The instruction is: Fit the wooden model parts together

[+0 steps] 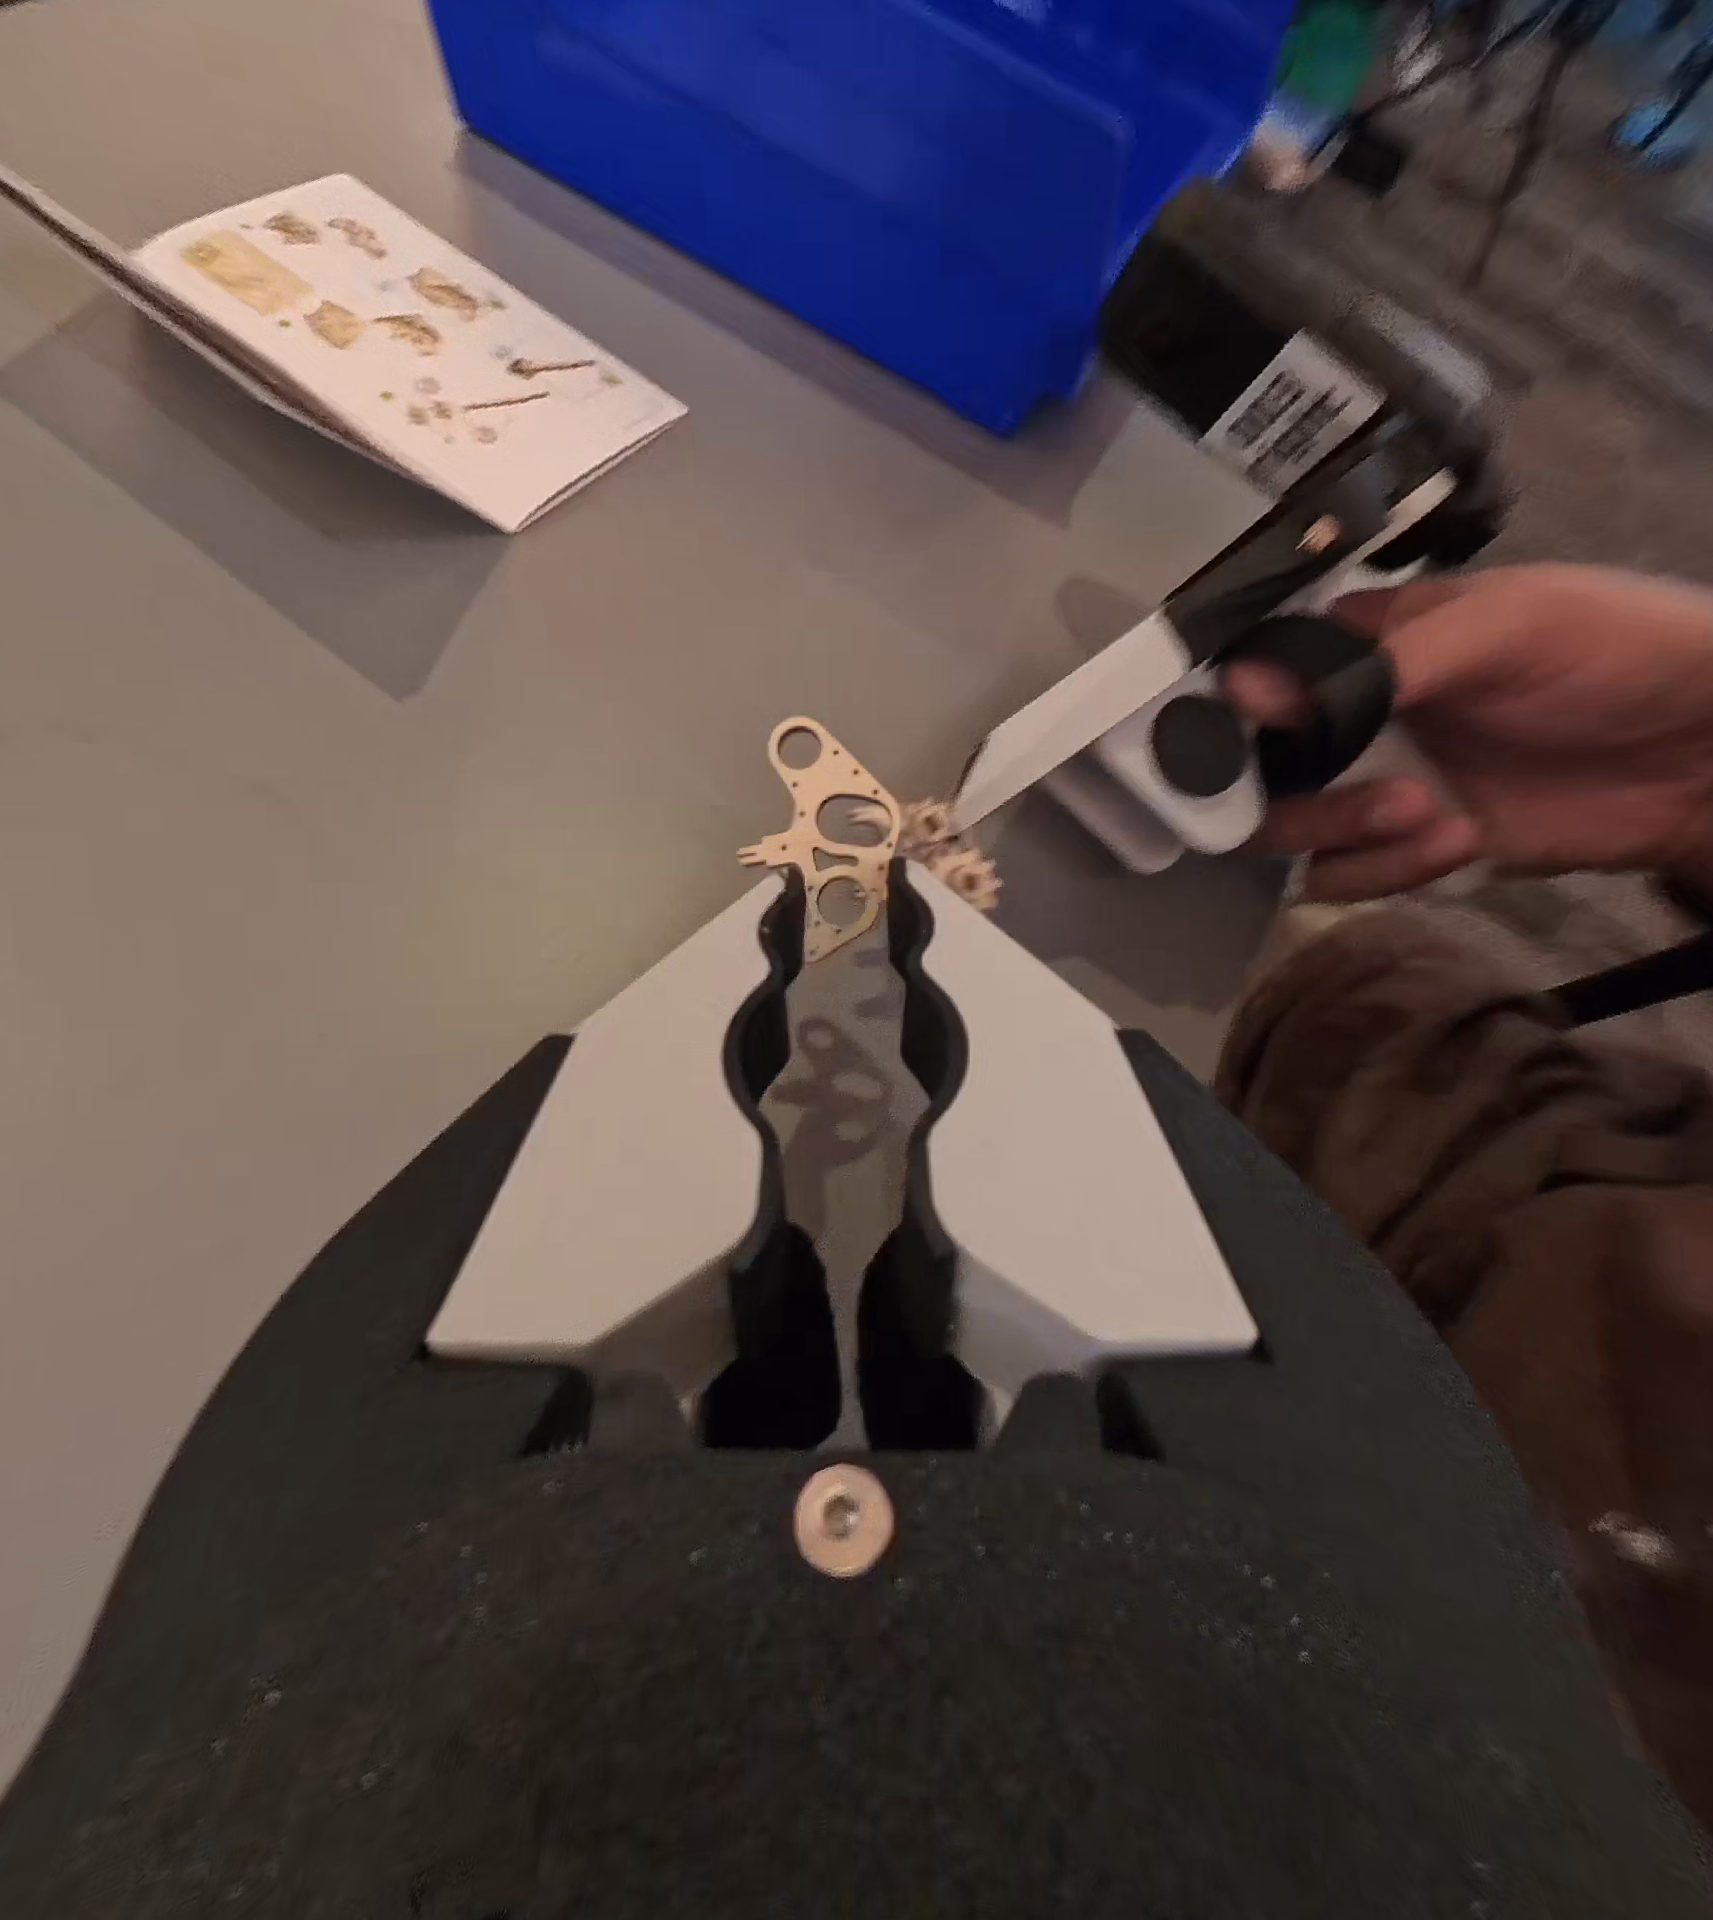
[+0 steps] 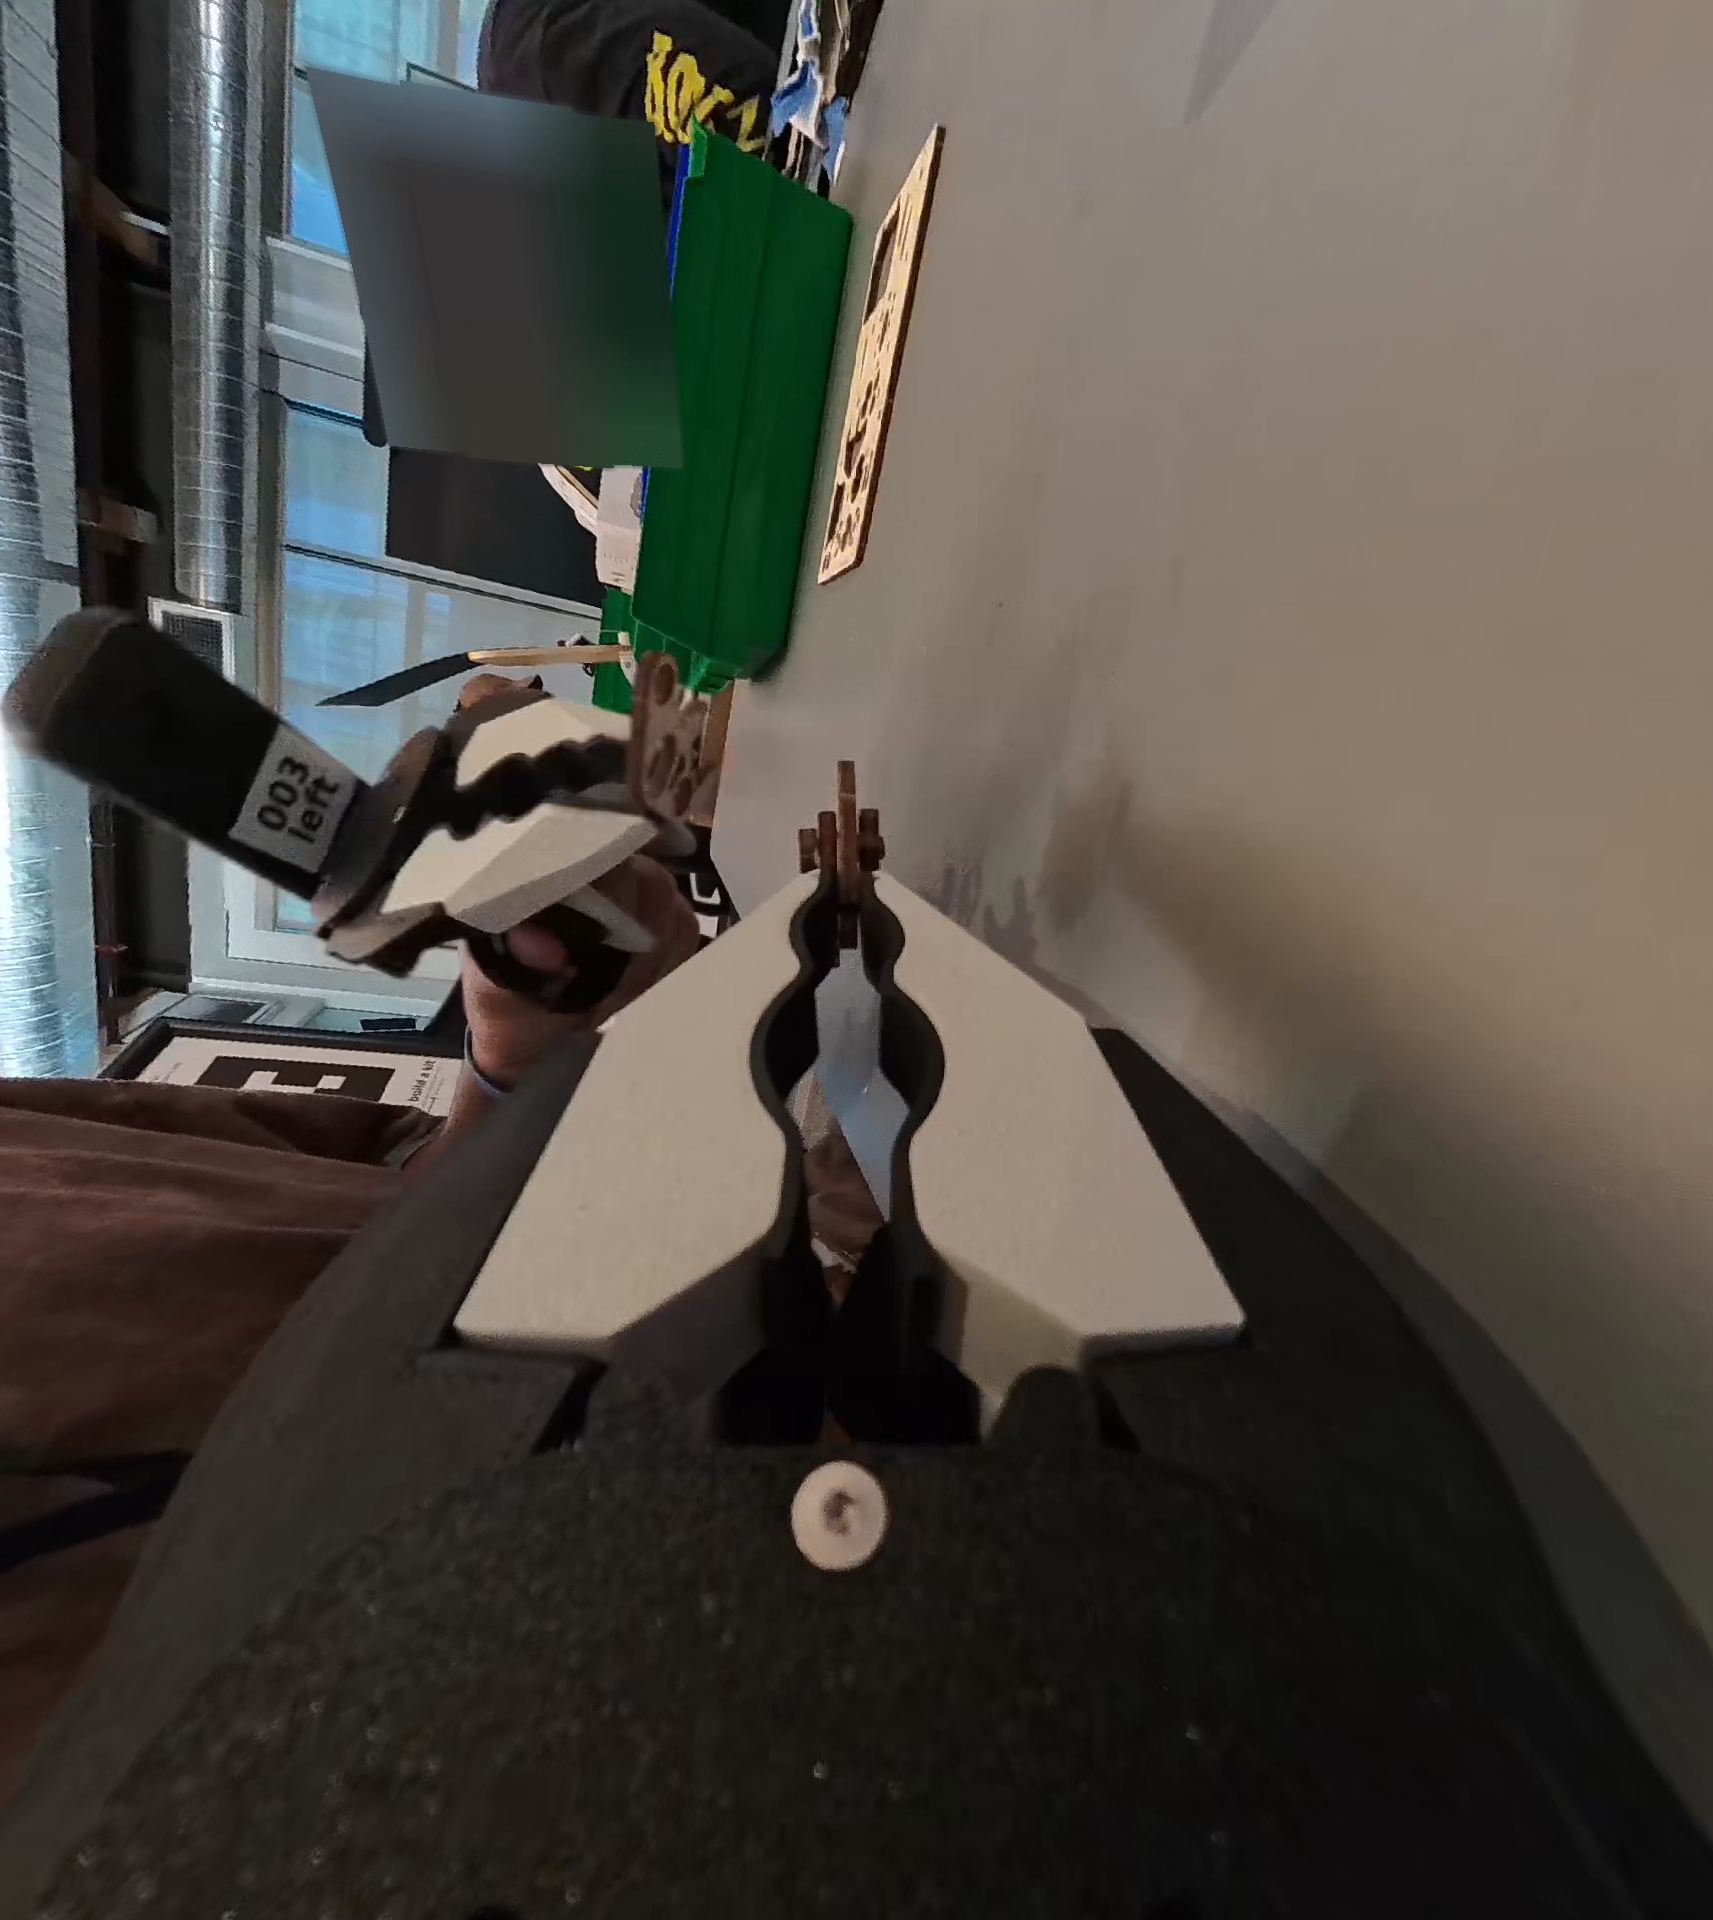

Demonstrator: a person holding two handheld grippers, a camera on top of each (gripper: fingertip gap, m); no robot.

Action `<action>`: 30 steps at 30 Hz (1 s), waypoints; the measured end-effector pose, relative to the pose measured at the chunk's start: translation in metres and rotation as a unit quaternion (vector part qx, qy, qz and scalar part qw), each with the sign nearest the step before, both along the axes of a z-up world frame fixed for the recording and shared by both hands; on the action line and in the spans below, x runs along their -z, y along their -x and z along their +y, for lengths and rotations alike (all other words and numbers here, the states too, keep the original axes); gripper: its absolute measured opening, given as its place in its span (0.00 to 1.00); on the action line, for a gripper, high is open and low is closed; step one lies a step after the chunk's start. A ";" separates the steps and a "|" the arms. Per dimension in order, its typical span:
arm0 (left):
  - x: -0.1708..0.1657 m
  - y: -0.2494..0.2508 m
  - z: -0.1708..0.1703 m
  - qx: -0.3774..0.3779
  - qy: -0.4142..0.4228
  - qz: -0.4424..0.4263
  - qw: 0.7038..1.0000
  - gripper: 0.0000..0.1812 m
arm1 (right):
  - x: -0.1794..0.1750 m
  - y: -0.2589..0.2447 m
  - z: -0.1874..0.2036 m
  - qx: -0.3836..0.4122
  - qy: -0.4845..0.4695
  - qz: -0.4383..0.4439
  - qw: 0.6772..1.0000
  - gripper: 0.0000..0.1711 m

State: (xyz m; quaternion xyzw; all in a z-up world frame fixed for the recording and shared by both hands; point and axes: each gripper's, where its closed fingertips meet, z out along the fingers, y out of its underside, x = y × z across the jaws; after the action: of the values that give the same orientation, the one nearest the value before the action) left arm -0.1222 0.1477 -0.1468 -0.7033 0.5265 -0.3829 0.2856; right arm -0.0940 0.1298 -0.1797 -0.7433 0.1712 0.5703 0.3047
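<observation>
Two grippers meet above the grey table [image 1: 208, 831]. At its twelve o'clock, the left gripper [image 1: 836, 883] clamps a flat pale wooden plate with round holes [image 1: 826, 831]; at the plate's three o'clock, the right gripper [image 2: 844, 894] pinches a small wooden gear cluster [image 2: 839, 836].

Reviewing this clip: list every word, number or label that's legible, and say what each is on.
I don't transcribe writing; these things bear it:
White label on the left gripper handle: sharp print.
Blurred label on the right gripper handle: unreadable.
Booklet: print too small.
Black shirt: yellow lettering, cut off.
Black-and-white sheet: partly hidden.
</observation>
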 end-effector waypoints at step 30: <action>0.062 0.075 0.034 -0.238 0.037 0.160 0.957 0.08 | -0.007 -0.005 -0.003 0.003 -0.011 -0.008 1.000 0.02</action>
State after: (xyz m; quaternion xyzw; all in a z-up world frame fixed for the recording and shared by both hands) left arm -0.1976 0.1820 -0.2086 -0.8704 0.3682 -0.2052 0.2545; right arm -0.0893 0.1265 -0.1725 -0.7444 0.1647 0.5649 0.3156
